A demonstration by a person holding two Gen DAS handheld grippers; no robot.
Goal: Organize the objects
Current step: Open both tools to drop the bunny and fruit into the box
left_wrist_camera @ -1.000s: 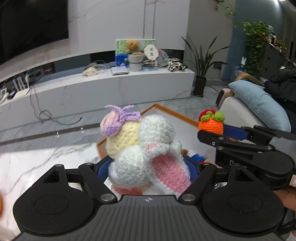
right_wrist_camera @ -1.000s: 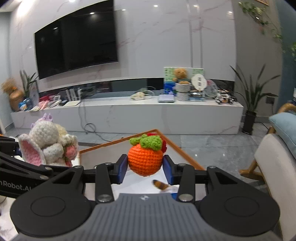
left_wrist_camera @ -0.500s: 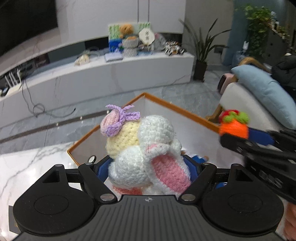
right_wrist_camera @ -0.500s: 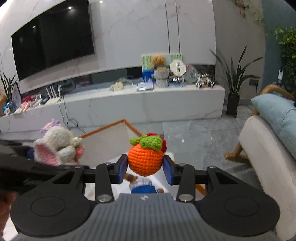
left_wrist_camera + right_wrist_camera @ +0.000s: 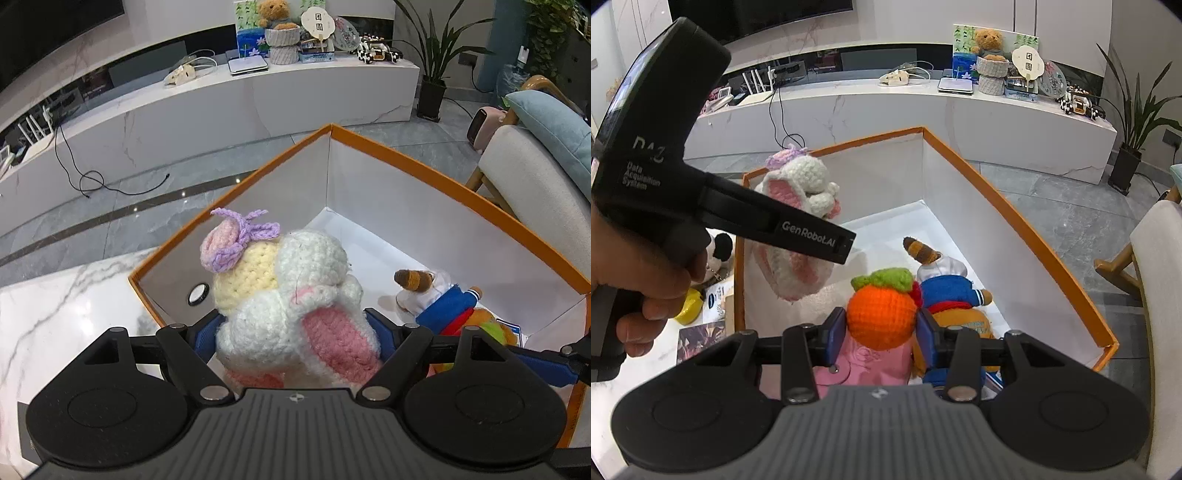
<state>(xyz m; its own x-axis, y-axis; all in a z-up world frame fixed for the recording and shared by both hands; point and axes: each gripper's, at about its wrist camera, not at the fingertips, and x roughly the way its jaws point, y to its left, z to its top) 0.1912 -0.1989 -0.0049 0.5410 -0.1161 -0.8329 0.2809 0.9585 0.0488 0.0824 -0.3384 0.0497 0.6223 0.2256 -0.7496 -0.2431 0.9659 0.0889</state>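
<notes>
My left gripper [image 5: 295, 332] is shut on a white and pink crocheted bunny [image 5: 291, 295] with a lilac bow, held over the near left corner of an orange-rimmed white box [image 5: 436, 173]. The right wrist view shows that same bunny [image 5: 801, 206] hanging inside the box [image 5: 1015, 221] from the left gripper's black body. My right gripper [image 5: 882, 328] is shut on an orange crocheted carrot-like toy [image 5: 881, 314] with green leaves, above the box's near part. A plush doll in a blue top [image 5: 945, 291] lies on the box floor, beside a pink item [image 5: 864, 362].
The box stands on a white marble table [image 5: 55, 317]. Left of the box lie a panda toy [image 5: 720, 247], a yellow object [image 5: 689, 306] and printed cards. A person's hand [image 5: 646, 280] holds the left gripper. A long white TV bench and a cushioned chair stand beyond.
Both grippers have tilted downward and sunk toward the box, each toy still gripped. The box interior and the doll lying in it have come into view.
</notes>
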